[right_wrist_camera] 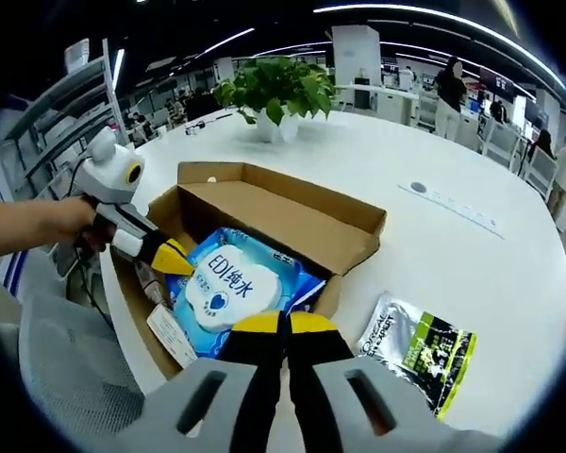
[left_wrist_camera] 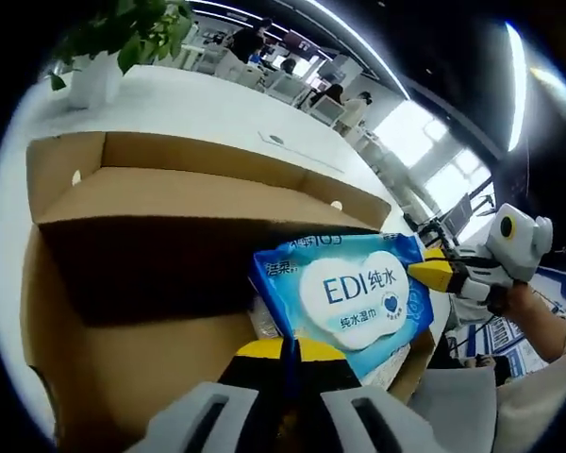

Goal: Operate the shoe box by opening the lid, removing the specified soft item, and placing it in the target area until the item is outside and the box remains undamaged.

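An open brown shoe box (left_wrist_camera: 151, 189) (right_wrist_camera: 292, 212) lies on the white table with its lid folded back. A blue wet-wipes pack (left_wrist_camera: 354, 288) (right_wrist_camera: 231, 288) sits tilted at the box's open mouth, above other packets. My left gripper (left_wrist_camera: 288, 347) (right_wrist_camera: 173, 257) is shut, its yellow tips pinching the pack's corner. My right gripper (right_wrist_camera: 284, 323) (left_wrist_camera: 424, 274) is shut too, with its tips closed on the pack's opposite edge. A hand holds each tool.
A green-and-black packet (right_wrist_camera: 417, 354) lies on the table (right_wrist_camera: 472, 245) beside the box. A potted plant (right_wrist_camera: 274, 94) (left_wrist_camera: 108, 47) stands beyond the box. A white packet (right_wrist_camera: 170, 335) sticks out of the box. People sit at far desks.
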Action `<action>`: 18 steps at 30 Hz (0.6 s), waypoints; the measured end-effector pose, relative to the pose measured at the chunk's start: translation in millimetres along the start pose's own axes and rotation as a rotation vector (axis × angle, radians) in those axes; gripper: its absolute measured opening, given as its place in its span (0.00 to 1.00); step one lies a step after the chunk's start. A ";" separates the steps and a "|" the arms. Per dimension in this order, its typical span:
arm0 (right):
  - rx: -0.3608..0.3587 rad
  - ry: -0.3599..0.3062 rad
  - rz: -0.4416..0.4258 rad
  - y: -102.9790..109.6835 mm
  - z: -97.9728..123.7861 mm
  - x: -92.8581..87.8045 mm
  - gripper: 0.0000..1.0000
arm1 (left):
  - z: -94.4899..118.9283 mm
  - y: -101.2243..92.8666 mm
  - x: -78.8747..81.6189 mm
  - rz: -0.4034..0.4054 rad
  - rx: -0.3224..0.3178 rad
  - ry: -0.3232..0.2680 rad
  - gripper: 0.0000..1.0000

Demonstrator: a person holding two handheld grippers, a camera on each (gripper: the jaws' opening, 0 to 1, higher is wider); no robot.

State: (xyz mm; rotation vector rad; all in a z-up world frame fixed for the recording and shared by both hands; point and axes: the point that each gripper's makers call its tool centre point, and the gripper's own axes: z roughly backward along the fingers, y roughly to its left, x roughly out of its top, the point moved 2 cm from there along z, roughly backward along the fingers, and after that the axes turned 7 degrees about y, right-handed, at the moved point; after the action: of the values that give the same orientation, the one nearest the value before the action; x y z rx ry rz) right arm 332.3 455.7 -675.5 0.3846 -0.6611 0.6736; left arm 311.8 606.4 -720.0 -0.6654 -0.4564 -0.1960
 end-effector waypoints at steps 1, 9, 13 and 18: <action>0.004 -0.005 -0.009 0.2 1.1 0.5 0.00 | 2.8 -1.5 0.5 0.002 0.003 -0.004 0.00; 0.030 -0.046 -0.074 2.8 8.9 5.2 0.00 | 23.5 -14.3 7.6 -0.027 0.043 -0.062 0.00; 0.036 -0.056 -0.090 3.1 11.8 6.1 0.00 | 31.4 -24.7 7.6 -0.047 0.055 -0.069 0.00; 0.058 -0.088 -0.145 1.9 20.9 11.0 0.00 | 42.6 -34.6 12.6 -0.054 0.053 -0.086 0.00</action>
State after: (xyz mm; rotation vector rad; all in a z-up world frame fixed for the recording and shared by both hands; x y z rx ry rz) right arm 328.5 451.0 -652.6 0.5136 -0.6906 0.5407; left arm 297.3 606.3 -665.6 -0.6119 -0.5605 -0.2066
